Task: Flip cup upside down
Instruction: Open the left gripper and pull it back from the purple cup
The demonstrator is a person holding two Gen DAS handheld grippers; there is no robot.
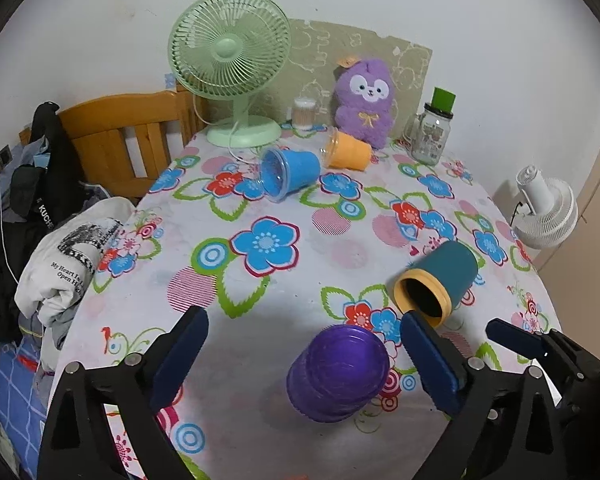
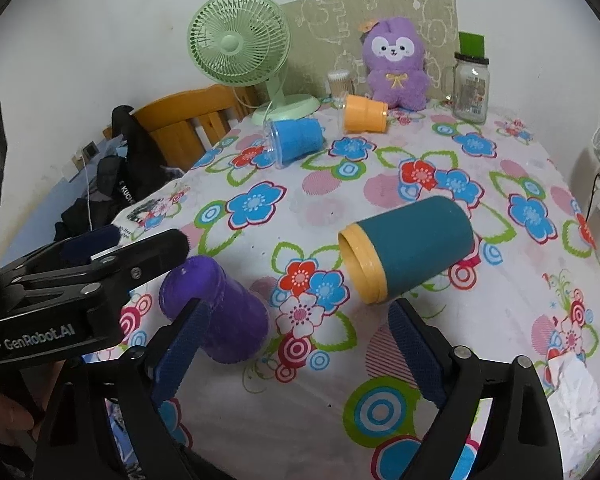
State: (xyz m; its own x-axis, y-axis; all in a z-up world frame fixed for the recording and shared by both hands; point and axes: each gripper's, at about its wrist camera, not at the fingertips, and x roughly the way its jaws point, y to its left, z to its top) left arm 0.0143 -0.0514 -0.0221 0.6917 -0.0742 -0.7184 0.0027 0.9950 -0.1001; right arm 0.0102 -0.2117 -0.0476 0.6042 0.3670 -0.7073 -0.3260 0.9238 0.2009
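Note:
A purple cup [image 1: 338, 372] stands upside down on the floral tablecloth, between the wide-open fingers of my left gripper [image 1: 304, 332]; it touches neither finger. In the right wrist view the purple cup [image 2: 220, 312] sits left of centre. A teal cup with a yellow rim [image 1: 440, 280] lies on its side just beyond it, mouth toward me; it also shows in the right wrist view [image 2: 408, 248]. My right gripper [image 2: 296, 320] is open and empty, hovering in front of the teal cup. A blue cup [image 1: 290, 172] and an orange cup [image 1: 348, 151] lie on their sides at the back.
A green desk fan [image 1: 232, 64], a purple plush toy [image 1: 366, 104], a glass jar mug [image 1: 430, 136] and a toothpick holder [image 1: 303, 112] stand along the far edge. A wooden chair [image 1: 128, 140] with clothes is on the left. A white fan [image 1: 546, 212] is on the right.

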